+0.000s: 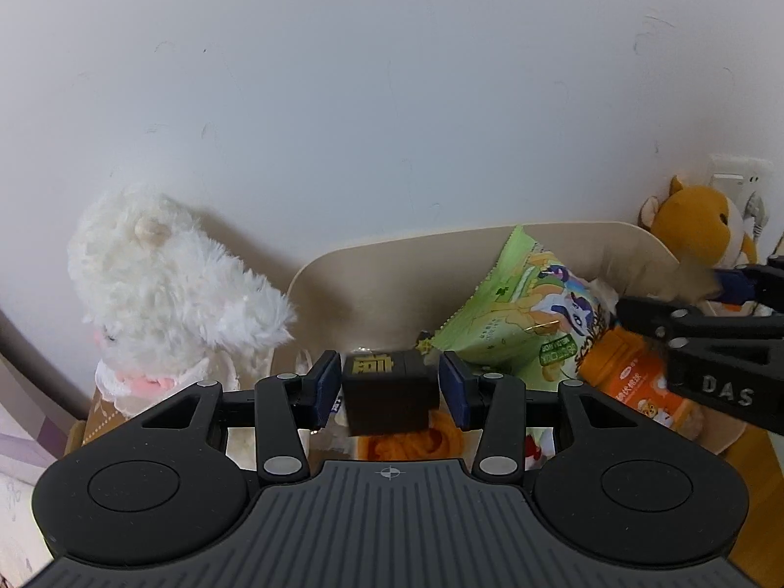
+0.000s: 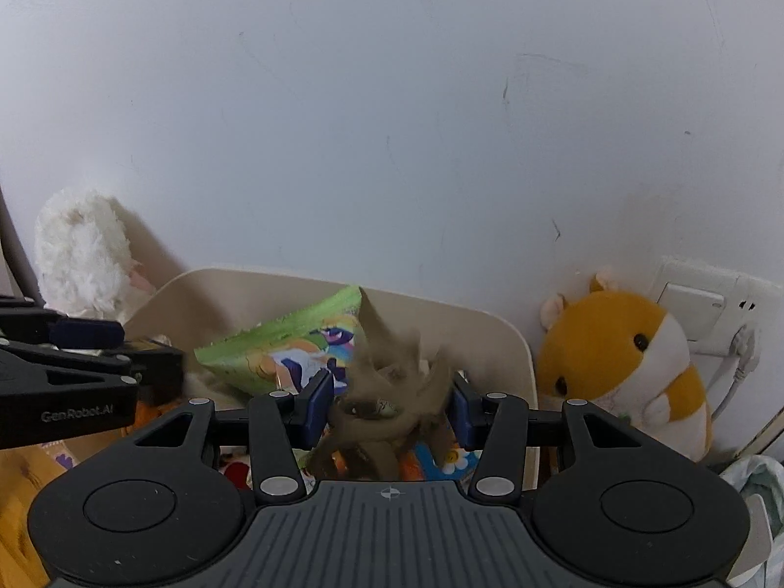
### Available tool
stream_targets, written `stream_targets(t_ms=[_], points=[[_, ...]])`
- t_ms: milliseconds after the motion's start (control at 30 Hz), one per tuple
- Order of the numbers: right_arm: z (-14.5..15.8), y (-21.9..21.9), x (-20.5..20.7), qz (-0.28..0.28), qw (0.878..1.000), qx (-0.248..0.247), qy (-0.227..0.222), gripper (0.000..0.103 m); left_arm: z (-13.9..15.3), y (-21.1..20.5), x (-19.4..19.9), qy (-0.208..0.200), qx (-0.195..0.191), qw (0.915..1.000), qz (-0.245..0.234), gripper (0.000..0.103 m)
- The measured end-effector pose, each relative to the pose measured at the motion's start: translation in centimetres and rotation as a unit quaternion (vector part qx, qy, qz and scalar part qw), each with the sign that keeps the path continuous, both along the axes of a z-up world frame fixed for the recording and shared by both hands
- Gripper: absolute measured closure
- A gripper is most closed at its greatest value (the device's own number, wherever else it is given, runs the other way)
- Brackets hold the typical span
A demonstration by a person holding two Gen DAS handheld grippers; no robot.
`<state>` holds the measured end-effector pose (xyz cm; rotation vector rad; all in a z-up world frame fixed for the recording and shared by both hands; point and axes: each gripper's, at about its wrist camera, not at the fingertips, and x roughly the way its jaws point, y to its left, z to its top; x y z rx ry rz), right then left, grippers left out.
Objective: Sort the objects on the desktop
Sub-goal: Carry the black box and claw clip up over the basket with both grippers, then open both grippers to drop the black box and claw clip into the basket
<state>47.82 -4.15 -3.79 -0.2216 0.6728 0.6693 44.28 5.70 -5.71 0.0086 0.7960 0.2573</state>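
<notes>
Straddling black box (image 1: 387,392), left hand-held gripper (image 1: 389,389) half-open w/ gaps; right hand-held gripper (image 2: 389,409) likewise round brown toy (image 2: 387,402).

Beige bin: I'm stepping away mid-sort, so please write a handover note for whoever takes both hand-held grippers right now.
Left hand-held gripper: over the beige bin, black box between its fingers, pads apparently just off it.
Right hand-held gripper: also over the bin, open around a blurred brown soft item.
Done: green snack bag and orange bottle lie in the bin.
Left: check that both items land inside. The white plush and orange hamster plush sit outside, one on each side of the bin.
</notes>
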Motion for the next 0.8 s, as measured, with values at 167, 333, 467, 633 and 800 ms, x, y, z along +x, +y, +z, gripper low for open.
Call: stream_targets(t_ms=[167, 333, 467, 633, 800], points=[[-0.2, 0.0, -0.3, 0.005, 1.0, -0.001, 0.001, 0.034, 0.2, -0.1, -0.3, 0.002, 0.008, 1.0, -0.003, 0.034], [0.5, -0.3, -1.1, 0.011, 1.0, -0.001, -0.01, 0.023, 0.6, 0.1, -1.0, 0.002, -0.002, 1.0, 0.002, 0.027], [1.3, -1.1, -1.2, -0.002, 1.0, 0.021, 0.016, 0.012, 0.9, 0.0, -1.6, 0.005, 0.002, 0.9999, 0.01, 0.026], [2.1, -1.7, -2.0, -0.02, 0.998, 0.025, 0.055, 0.0, 2.2, -0.6, -3.4, 0.009, -0.012, 0.9998, 0.013, 0.026], [3.4, -2.4, -3.5, -0.019, 0.998, 0.017, 0.053, 0.0, 3.8, -0.8, -5.3, 0.012, -0.038, 0.999, 0.02, 0.026]])
